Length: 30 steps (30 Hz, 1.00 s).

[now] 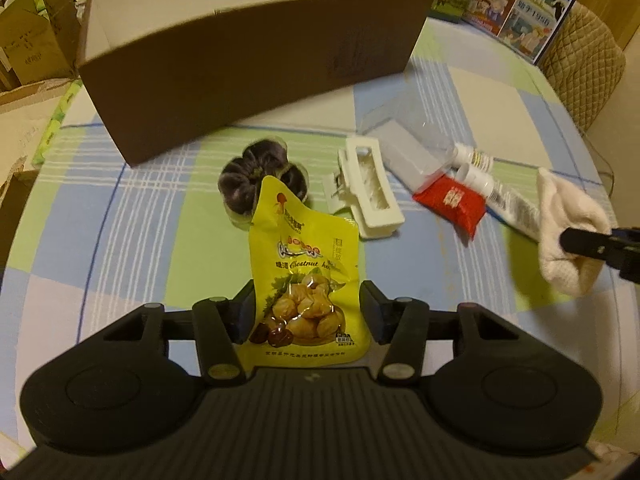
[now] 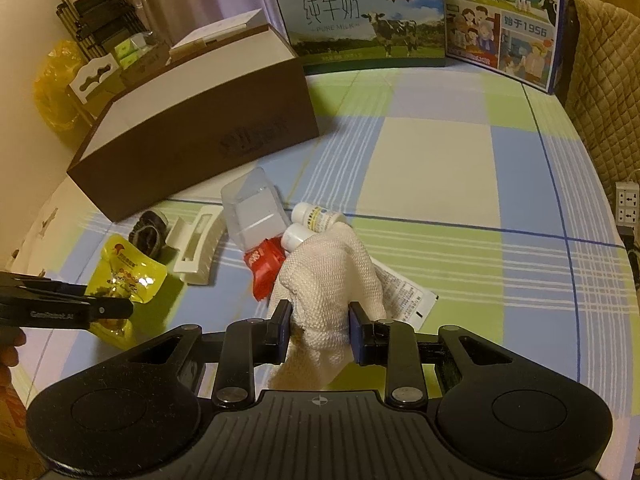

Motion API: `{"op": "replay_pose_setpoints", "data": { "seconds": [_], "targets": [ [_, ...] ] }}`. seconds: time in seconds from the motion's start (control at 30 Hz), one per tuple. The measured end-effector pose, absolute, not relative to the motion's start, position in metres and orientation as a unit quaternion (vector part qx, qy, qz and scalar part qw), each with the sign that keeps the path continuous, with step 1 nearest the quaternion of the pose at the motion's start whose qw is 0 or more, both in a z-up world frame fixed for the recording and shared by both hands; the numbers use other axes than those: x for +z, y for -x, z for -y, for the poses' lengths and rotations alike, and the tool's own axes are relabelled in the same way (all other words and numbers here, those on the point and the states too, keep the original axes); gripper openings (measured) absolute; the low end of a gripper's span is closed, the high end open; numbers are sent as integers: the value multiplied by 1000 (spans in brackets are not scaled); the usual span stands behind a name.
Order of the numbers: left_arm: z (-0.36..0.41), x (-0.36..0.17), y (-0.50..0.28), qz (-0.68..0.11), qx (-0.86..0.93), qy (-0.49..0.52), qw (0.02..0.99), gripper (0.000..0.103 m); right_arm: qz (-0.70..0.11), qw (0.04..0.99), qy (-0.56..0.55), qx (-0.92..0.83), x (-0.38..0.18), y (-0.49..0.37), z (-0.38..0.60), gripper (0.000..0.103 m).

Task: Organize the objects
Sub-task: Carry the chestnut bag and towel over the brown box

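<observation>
- left gripper [image 1: 306,312]: jaws around the yellow chestnut pouch [image 1: 304,276], lower centre of the left wrist view. Pads sit at the pouch's edges; looks gripped and off the cloth, but I can't tell how firm the pinch is.
- right gripper [image 2: 319,330]: clenched on the white cloth [image 2: 336,280], lower centre of the right wrist view, cloth bunched between the pads.
- Step in hand, my read: both items go to the brown cardboard box [image 1: 248,60], upper left and centre of the left wrist view, open at the top.
- Doing it well: the pouch is slick foil held low, so keep the squeeze on and lift clear of the box's near wall before letting go. Cloth droops; carry it high so it doesn't drag the vials.
- Keep the two grippers apart over the box; go one at a time.
- Counts on the checked tablecloth [image 1: 480,112]:
- chestnut pouch: one.
- white cloth: one.
- dark scrunchie [image 1: 244,176]: one, just behind the pouch's top.
- white hair claw clip [image 1: 372,192]: one, centre.
- clear plastic case [image 1: 404,144]: one, right of the clip.
- red sachet [image 1: 452,202]: one.
- small white-capped vials [image 2: 316,216]: two, side by side.
- printed white packet [image 2: 404,292]: one, partly under the cloth.
- milk cartons [image 2: 360,20]: two, upper right, not part of the pile, I'd judge.
</observation>
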<state>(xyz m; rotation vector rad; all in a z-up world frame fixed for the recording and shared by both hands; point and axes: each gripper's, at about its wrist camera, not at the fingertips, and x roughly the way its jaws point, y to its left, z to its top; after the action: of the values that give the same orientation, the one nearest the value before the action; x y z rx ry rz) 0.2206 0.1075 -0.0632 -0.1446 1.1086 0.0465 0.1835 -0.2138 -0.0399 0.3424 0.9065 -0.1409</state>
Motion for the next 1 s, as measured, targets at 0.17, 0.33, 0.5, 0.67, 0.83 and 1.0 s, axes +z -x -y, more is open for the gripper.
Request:
{"op": "replay_pose_setpoints", "data": {
  "seconds": [0.17, 0.33, 0.5, 0.67, 0.83, 1.0],
  "targets": [
    [-112, -39, -222, -500, 26, 74, 862, 49, -430, 886, -162, -57, -35, -191, 208, 26],
    [-119, -18, -227, -477, 35, 80, 874, 49, -420, 893, -155, -41, -27, -204, 201, 26],
    [-130, 0, -235, -456, 46, 85, 885, 49, -401, 904, -148, -20, -13, -225, 193, 26],
    [-143, 15, -246, -435, 55, 86, 895, 49, -380, 915, -137, 4, 1, -252, 184, 26],
    [-160, 28, -260, -415, 70, 86, 903, 49, -363, 923, -126, 25, 13, -283, 175, 26],
    [-175, 39, -277, -398, 82, 83, 910, 49, -346, 930, -113, 45, 24, -310, 165, 26]
  ]
}}
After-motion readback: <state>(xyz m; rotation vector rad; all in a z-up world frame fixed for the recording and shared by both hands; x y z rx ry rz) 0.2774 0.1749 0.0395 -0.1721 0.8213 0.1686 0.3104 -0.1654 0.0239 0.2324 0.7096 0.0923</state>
